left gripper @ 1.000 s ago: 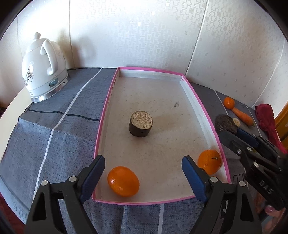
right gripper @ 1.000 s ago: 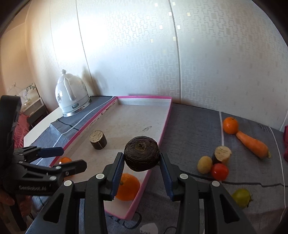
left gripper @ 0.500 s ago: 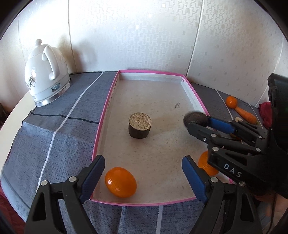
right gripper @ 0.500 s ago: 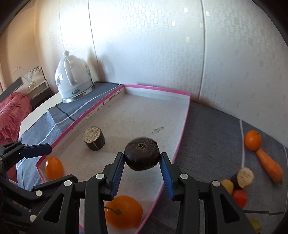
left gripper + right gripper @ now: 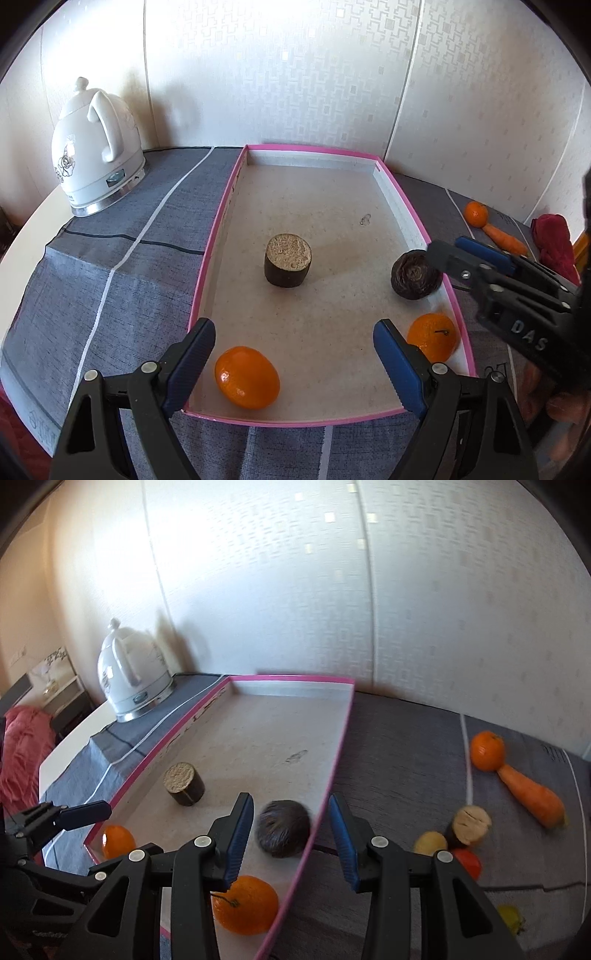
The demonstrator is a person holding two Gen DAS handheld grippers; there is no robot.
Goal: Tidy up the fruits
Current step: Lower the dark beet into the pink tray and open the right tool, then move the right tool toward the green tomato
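Note:
A pink-rimmed tray (image 5: 218, 236) (image 5: 338, 753) holds a brown cut cylinder (image 5: 288, 264) (image 5: 183, 782), two oranges (image 5: 246, 376) (image 5: 432, 336) and a dark round fruit (image 5: 415, 273) (image 5: 284, 829). The dark fruit rests on the tray floor by the right wall. My right gripper (image 5: 290, 805) (image 5: 448, 247) hovers just over it, jaws opening, and neither pad touches it. My left gripper (image 5: 291, 332) (image 5: 74, 808) is open above the tray's near edge, with one orange below it.
A white kettle (image 5: 96, 147) (image 5: 129, 675) stands at the back left on the grey cloth. Right of the tray lie an orange (image 5: 487, 749), a carrot (image 5: 532, 797), a cut brown piece (image 5: 471, 821) and small yellow and red fruits. A red cloth (image 5: 554, 240) sits far right.
The right gripper carried the dark fruit over the tray, lowered it and let go. The fruit now lies on the tray floor and the jaws stand wider. The left gripper stayed put.

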